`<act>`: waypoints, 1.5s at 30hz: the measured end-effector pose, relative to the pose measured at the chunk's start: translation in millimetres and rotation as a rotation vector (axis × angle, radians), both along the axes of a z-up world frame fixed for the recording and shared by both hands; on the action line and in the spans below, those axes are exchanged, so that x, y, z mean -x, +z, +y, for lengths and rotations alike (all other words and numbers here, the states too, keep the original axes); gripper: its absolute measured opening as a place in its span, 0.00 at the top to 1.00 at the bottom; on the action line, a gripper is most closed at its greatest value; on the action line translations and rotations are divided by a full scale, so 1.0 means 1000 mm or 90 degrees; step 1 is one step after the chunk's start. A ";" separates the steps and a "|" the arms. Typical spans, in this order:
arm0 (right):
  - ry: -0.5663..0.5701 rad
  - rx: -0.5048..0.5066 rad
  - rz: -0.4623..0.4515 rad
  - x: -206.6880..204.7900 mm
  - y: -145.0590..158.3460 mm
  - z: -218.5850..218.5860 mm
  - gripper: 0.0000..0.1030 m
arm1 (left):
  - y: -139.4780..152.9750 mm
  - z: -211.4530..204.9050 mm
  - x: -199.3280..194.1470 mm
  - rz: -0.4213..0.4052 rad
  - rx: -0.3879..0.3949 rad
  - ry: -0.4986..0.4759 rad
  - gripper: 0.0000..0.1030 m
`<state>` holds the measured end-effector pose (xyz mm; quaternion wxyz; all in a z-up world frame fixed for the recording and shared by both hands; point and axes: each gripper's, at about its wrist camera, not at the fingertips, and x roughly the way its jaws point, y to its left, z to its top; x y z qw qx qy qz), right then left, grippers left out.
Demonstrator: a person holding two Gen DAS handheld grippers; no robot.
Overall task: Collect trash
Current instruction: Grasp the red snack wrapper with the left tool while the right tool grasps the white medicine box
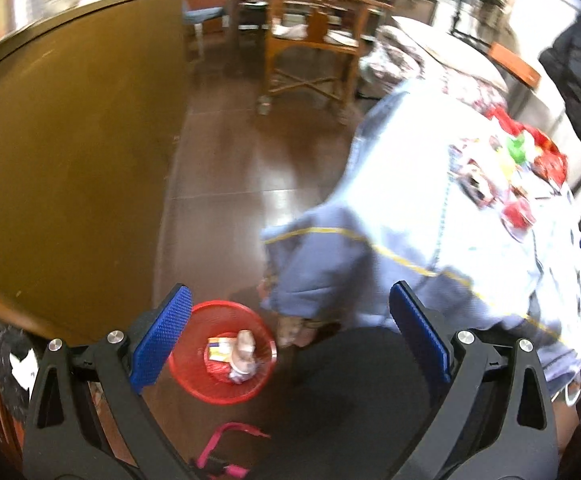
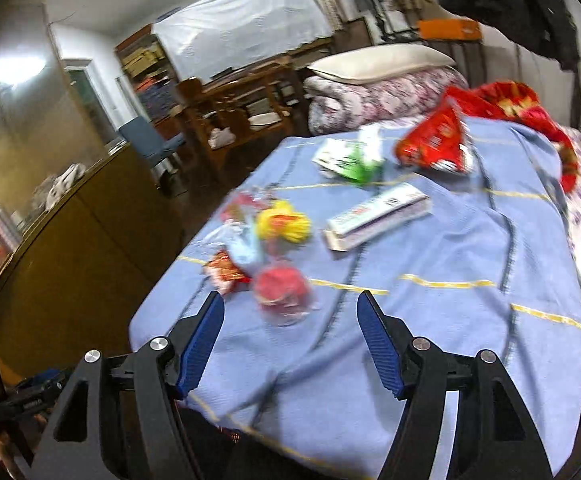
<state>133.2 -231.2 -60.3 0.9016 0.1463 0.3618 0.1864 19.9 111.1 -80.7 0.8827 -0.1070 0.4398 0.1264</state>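
- Window glare whitens the blue bedsheet (image 1: 410,152) and shines on the floor beside it
- Everything smeared by motion blur, fisheye edges dark and bent

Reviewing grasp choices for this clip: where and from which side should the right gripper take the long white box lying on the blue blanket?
Grip the long white box across its narrow width near the middle, coming from above. It lies flat and slanted on the blue blanket, clear of other litter, so its long sides are free. The right gripper is open and empty; its jaws would probably need turning across the box.
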 end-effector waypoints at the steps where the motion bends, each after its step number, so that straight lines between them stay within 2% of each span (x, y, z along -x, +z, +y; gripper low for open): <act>1: -0.008 -0.005 0.005 -0.006 -0.002 -0.005 0.33 | -0.001 -0.008 -0.006 0.003 -0.004 -0.013 0.08; 5: -0.064 -0.015 0.029 -0.032 -0.009 -0.009 0.21 | -0.001 -0.036 -0.026 0.011 -0.022 -0.056 0.08; 11: -0.109 -0.022 0.101 -0.096 -0.029 -0.006 0.21 | -0.004 -0.059 -0.045 0.022 -0.048 -0.088 0.08; 16: -0.145 0.014 0.132 -0.142 -0.050 0.007 0.22 | -0.005 -0.063 -0.060 0.026 -0.055 -0.093 0.08; 17: -0.154 0.032 0.117 -0.146 -0.051 0.010 0.27 | -0.006 -0.064 -0.063 0.027 -0.054 -0.095 0.08; 18: -0.162 0.057 0.107 -0.149 -0.051 0.013 0.57 | -0.006 -0.066 -0.069 0.027 -0.054 -0.099 0.08; 19: -0.141 0.036 0.099 -0.151 -0.052 0.013 0.69 | -0.005 -0.067 -0.072 0.025 -0.054 -0.101 0.08; 21: -0.134 0.000 0.078 -0.144 -0.047 0.006 0.77 | -0.004 -0.070 -0.083 0.018 -0.054 -0.111 0.08; 25: -0.101 -0.024 0.015 -0.118 -0.036 -0.013 0.77 | 0.000 -0.076 -0.104 0.002 -0.046 -0.143 0.08; 28: -0.080 0.004 -0.010 -0.103 -0.037 -0.027 0.77 | 0.001 -0.088 -0.128 -0.016 -0.026 -0.180 0.08; 31: -0.085 0.019 0.003 -0.101 -0.045 -0.039 0.79 | -0.006 -0.102 -0.153 -0.014 -0.009 -0.209 0.08; 34: -0.089 -0.028 0.023 -0.104 -0.051 -0.051 0.79 | -0.018 -0.111 -0.177 0.003 -0.009 -0.222 0.08; 38: -0.074 -0.035 0.034 -0.105 -0.053 -0.047 0.78 | -0.031 -0.112 -0.205 0.024 -0.012 -0.222 0.08; 41: -0.063 -0.037 0.048 -0.108 -0.056 -0.044 0.75 | -0.032 -0.112 -0.215 0.027 -0.005 -0.224 0.08; 45: -0.071 -0.058 0.056 -0.108 -0.058 -0.049 0.72 | -0.032 -0.110 -0.214 0.011 -0.022 -0.228 0.09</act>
